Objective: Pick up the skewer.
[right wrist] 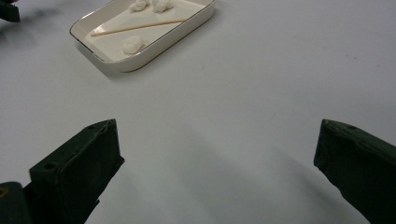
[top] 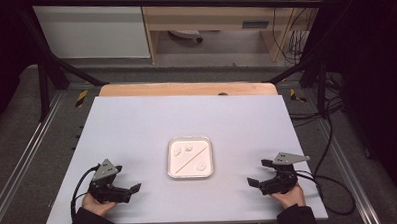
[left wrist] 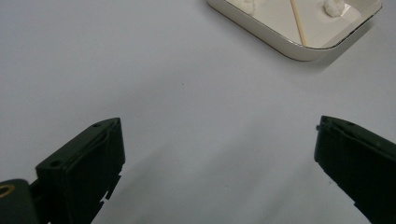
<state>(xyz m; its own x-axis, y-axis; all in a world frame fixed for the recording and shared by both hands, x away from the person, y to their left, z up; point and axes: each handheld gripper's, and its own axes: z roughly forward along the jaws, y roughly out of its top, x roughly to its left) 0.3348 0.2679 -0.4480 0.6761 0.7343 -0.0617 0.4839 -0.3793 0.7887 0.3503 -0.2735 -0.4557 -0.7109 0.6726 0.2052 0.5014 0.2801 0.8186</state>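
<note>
Broadly, one bench (top: 137, 124) with a pale sheet carries everything. On it sit two hand-held grippers: the left hand-held gripper (top: 131, 190) near the front left corner and the right hand-held gripper (top: 255, 183) near the front right, each in a hand, each with jaws spread wide and nothing between them, resting well apart from the dish. One white rectangular tray (top: 209, 156) lies between them, near the middle of the bench. In it lies one thin wooden stick (top: 190, 160), its long axis running diagonally from the tray's near left corner to its far right corner. Three small white lumps (top: 201, 166) lie beside it: two on the far left side, one on the near right. No writing is readable anywhere.
</note>
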